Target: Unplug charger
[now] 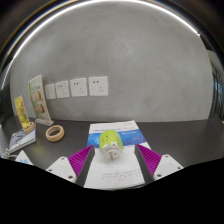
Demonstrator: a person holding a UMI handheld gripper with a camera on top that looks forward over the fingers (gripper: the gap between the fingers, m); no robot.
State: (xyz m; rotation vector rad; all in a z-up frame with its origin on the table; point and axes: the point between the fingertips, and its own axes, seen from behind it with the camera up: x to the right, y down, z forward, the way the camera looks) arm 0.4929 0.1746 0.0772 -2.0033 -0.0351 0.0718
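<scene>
A charger (pixel 110 148) with a lime-green body and a white face lies between my fingers on a white printed sheet (pixel 110 172). It is far from the wall and not plugged in. A row of white wall sockets (pixel 97 86) is on the grey wall beyond it. My gripper (pixel 112 162) is open. Its purple pads (pixel 78 160) stand to either side of the charger, with a visible gap on the right side. I cannot tell whether the left pad touches it.
A blue-and-white sheet (pixel 118 131) lies just beyond the charger. A roll of tape (pixel 54 132) sits to the left on the dark table (pixel 170 135). A yellow object (pixel 20 112) and an upright card (pixel 38 100) stand by the wall at far left.
</scene>
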